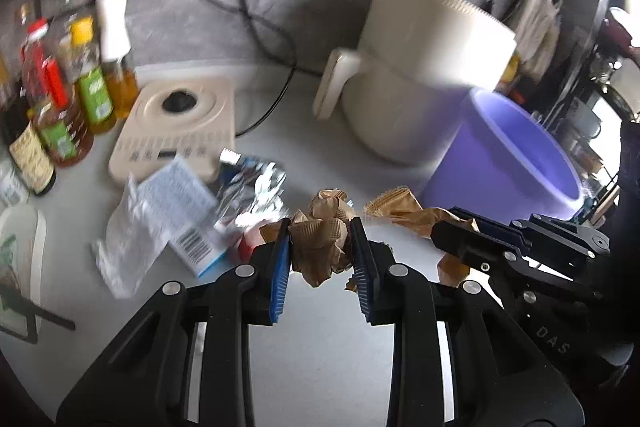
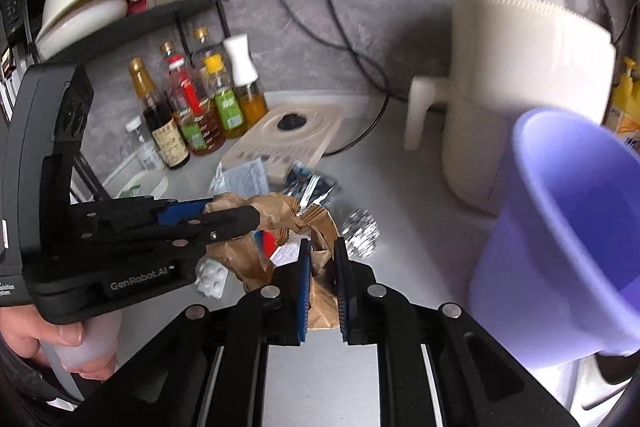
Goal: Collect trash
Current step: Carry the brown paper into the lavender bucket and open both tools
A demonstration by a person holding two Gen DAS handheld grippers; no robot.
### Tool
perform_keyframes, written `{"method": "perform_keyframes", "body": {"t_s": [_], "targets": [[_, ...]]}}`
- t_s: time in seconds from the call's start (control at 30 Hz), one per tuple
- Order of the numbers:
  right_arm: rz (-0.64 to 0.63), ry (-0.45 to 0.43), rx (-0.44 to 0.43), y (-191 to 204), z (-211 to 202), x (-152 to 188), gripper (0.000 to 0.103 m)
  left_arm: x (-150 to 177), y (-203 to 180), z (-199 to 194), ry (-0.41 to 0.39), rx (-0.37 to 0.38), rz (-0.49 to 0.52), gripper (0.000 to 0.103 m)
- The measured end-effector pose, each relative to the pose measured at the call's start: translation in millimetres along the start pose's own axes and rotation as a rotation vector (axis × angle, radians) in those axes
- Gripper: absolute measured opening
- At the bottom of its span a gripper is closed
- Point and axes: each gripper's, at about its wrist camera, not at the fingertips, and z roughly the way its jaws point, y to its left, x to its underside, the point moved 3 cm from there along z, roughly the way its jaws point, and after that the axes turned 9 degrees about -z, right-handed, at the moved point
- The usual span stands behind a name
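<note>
In the left wrist view my left gripper (image 1: 320,227) is shut on a crumpled wad of brown paper (image 1: 320,247), held just above the grey counter (image 1: 320,347). To its right, my right gripper (image 1: 444,227) is shut on a flatter piece of brown paper (image 1: 400,209). The right wrist view shows the right gripper (image 2: 323,243) pinching that brown paper (image 2: 320,291), with the left gripper (image 2: 248,213) close on the left. I cannot tell whether the two papers are joined. A purple bucket (image 2: 580,247) stands at the right, tilted toward me.
More litter lies on the counter: a foil wrapper (image 1: 256,187), a white barcode packet (image 1: 180,211), a foil ball (image 2: 362,229) and a blister pack (image 2: 212,279). Behind stand a white appliance (image 2: 520,67), a beige scale (image 2: 288,131), several bottles (image 2: 200,107) and plugged cords (image 2: 340,27).
</note>
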Motion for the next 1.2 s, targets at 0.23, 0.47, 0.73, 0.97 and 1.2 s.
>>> {"method": "perform_keyframes", "body": {"t_s": [0.23,0.47,0.73,0.97,1.2], "targets": [[-0.002,-0.076,0.071,-29,-36,-19,0.012,-28,-42,-19,-0.09,0.033,0.057,0.028],[0.003,-0.152,0.134,-58,-76,-30,0.012,-44,-77,-28,-0.149,0.054,0.104,0.029],[0.032,-0.214,0.21,-88,-112,-31,0.012,-55,-113,-32,-0.186,0.082,0.156,0.029],[0.068,-0.242,0.278,-111,-132,-26,0.012,-60,-142,-31,-0.2,0.117,0.205,0.029],[0.121,-0.224,0.341,-133,-142,-13,0.035,-59,-163,-28,-0.201,0.147,0.241,0.029]]}}
